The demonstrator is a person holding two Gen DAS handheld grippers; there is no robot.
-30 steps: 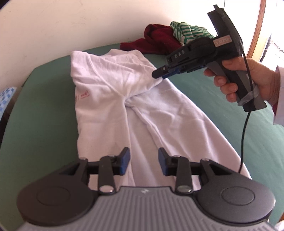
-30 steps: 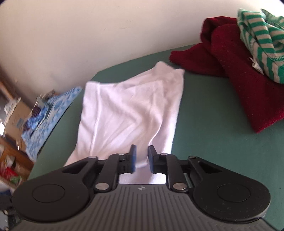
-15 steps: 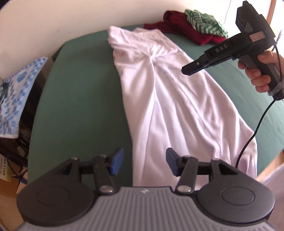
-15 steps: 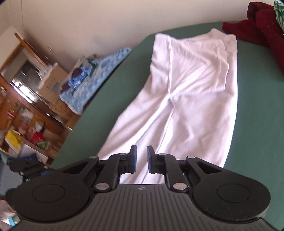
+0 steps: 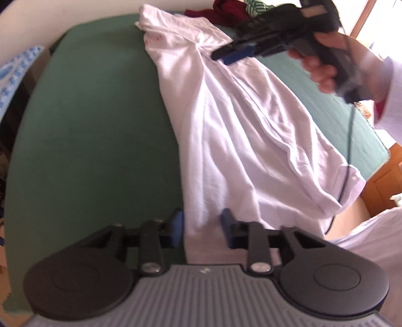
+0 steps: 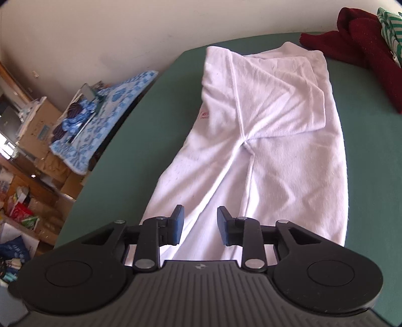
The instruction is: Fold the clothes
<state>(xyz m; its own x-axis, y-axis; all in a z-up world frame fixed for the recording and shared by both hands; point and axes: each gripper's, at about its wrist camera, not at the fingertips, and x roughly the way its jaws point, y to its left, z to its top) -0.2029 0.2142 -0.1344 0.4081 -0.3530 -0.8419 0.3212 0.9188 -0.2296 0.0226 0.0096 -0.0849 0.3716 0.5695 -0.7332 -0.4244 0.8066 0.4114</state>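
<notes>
Hovering left tongs (image 5: pixel 202 230) agape, right tongs (image 6: pixel 200 225) agape, white trousers (image 6: pixel 263 140) flat

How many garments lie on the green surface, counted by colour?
White: 1, the white trousers, spread flat
Dark red: 1, the dark red garment, in a heap at the far edge
Green and white striped: 1, the striped garment, on top of the dark red one
Total: 3
</notes>
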